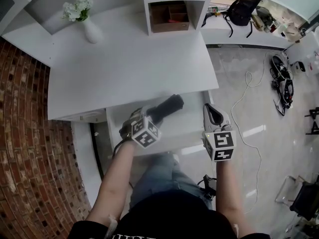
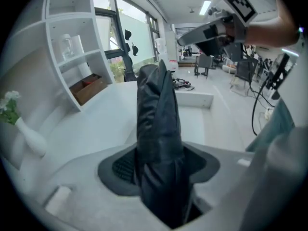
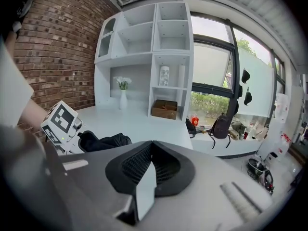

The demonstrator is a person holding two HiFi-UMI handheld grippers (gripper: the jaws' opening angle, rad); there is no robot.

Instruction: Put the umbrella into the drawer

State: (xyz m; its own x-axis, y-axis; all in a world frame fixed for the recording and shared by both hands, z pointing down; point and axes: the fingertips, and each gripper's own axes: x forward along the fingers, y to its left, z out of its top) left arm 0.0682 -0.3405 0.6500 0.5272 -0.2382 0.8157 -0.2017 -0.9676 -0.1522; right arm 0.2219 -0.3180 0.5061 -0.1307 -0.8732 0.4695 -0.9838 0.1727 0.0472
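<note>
The black folded umbrella (image 1: 168, 106) sticks forward out of my left gripper (image 1: 151, 116), whose jaws are shut on its lower part. It hangs tilted over the open white drawer (image 1: 188, 127) below the desk's front edge. In the left gripper view the umbrella (image 2: 158, 129) fills the gap between the pads of the left gripper (image 2: 160, 170), with the drawer (image 2: 195, 100) beyond it. My right gripper (image 1: 214, 115) is at the drawer's right side, shut and empty. In the right gripper view its jaws (image 3: 151, 165) meet, and the umbrella (image 3: 103, 141) lies to the left.
A white desk (image 1: 124, 63) carries a vase of white flowers (image 1: 85, 20) and a shelf unit with a wooden box (image 1: 169, 16). A brick wall (image 1: 25, 133) runs along the left. A white cable (image 1: 246, 91) and gear lie on the floor at right.
</note>
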